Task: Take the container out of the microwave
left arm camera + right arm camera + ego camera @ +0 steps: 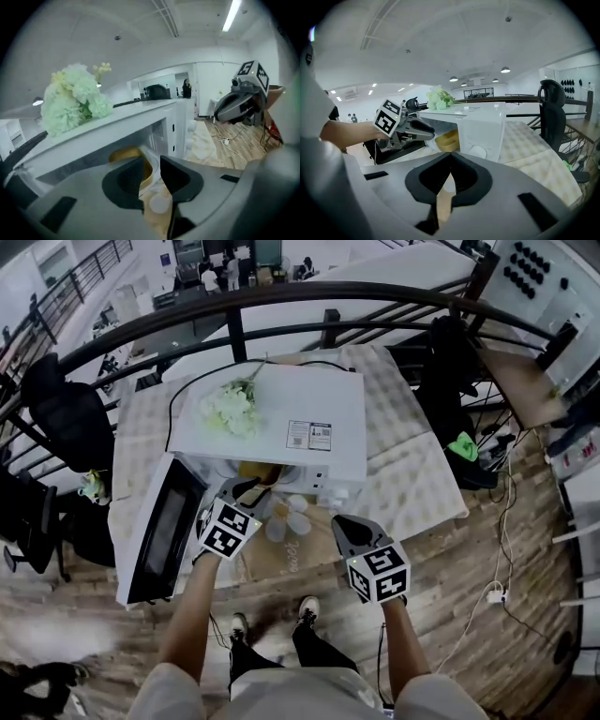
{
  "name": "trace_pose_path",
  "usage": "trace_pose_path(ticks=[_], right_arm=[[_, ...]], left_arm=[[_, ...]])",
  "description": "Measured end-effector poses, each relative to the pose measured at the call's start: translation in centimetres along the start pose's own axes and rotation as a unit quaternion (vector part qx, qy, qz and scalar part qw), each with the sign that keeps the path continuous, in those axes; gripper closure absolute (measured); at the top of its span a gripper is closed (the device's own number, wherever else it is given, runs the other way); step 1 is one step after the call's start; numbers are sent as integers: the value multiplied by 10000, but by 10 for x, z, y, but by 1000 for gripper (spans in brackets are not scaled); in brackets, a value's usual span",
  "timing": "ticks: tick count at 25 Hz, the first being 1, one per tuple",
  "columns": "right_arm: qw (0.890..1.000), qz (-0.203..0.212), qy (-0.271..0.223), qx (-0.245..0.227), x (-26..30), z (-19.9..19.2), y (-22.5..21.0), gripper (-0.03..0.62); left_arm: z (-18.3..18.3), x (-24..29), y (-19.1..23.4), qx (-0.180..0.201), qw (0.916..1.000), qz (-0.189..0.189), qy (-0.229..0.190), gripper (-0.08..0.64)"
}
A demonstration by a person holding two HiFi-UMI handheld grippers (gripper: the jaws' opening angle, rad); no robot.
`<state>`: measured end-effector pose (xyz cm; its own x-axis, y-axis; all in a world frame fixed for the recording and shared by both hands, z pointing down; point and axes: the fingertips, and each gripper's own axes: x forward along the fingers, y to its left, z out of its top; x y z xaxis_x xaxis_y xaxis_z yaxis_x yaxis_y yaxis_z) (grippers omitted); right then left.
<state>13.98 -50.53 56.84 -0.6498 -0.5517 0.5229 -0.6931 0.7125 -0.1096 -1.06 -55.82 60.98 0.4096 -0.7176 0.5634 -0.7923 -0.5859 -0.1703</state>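
A white microwave [281,418] stands on the cloth-covered table with its door [164,526] swung open to the left. Inside sits a yellow container [258,472], also seen through the opening in the left gripper view [126,154] and in the right gripper view [447,139]. My left gripper [246,487] is at the mouth of the cavity, just short of the container, with its jaws [152,171] open and nothing between them. My right gripper [340,520] hangs lower and to the right, in front of the microwave's control panel; it [451,155] is shut and empty.
A bunch of pale flowers [230,409] lies on top of the microwave. A brown mat with white flower shapes [286,521] lies before the opening. The quilted cloth [412,474] covers the table. A curved black railing [281,301] runs behind, and a black chair [66,418] stands at left.
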Motion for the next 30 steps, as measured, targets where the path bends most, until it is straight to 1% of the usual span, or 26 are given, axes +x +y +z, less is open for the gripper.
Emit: trace_pose_path(ticks=[5, 7, 9, 12, 15, 18, 20, 22, 28, 30], right_arm=[[9997, -30, 39, 238, 5, -16, -20, 581], [9994, -87, 69, 342, 5, -22, -28, 581], [9988, -114, 178, 440, 5, -30, -35, 583], [9975, -92, 334, 611, 5, -42, -40, 581], [9963, -14, 374, 779, 2, -48, -39, 581], [9964, -4, 434, 724, -1, -52, -35, 580], [9967, -31, 446, 678, -4, -54, -33, 581], [9967, -58, 450, 667, -5, -56, -31, 580], [9960, -179, 405, 773, -14, -57, -26, 580], [9961, -238, 396, 758, -18, -56, -24, 580]], left_arm=[[-22, 49, 0, -26, 9993, -176, 321, 414], [-31, 64, -2, 75, 9982, -245, 551, 405], [-40, 76, -3, 348, 9955, -253, 840, 394], [-53, 87, -5, 811, 9883, -227, 1269, 387], [-62, 95, -5, 1120, 9811, -247, 1556, 387], [-66, 100, -3, 1436, 9732, -224, 1779, 387], [-68, 102, -3, 1646, 9678, -230, 1890, 393], [-68, 104, -3, 1795, 9641, -251, 1940, 435], [-69, 102, -8, 2054, 9576, -424, 1977, 487], [-69, 97, -9, 2069, 9574, -469, 1958, 506]])
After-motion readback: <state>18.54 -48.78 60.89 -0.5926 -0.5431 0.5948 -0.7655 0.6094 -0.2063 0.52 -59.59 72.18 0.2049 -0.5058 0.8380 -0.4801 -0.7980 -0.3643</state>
